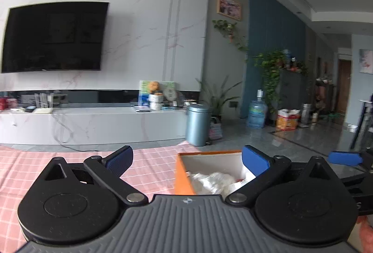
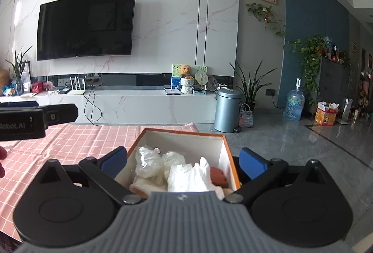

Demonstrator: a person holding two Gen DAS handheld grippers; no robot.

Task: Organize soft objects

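Observation:
An orange box [image 2: 229, 159] with a white inside stands on the pink checked tablecloth [image 2: 70, 143]. In it lie soft things in clear plastic bags [image 2: 186, 176] and a brown soft item [image 2: 219, 176]. My right gripper [image 2: 184, 162] is open and empty, its blue fingers either side of the box, above it. My left gripper [image 1: 186, 159] is open and empty, over the box's left wall [image 1: 183, 178]; crumpled plastic bags [image 1: 209, 180] show inside. The right gripper's blue finger [image 1: 345, 158] shows at the right of the left wrist view.
The table edge runs just beyond the box. Past it are a grey floor, a blue-grey bin [image 2: 227, 111], a woven basket [image 2: 245, 116], a TV console [image 2: 139, 104] and plants. The left gripper's body [image 2: 35, 120] sits at the left of the right wrist view.

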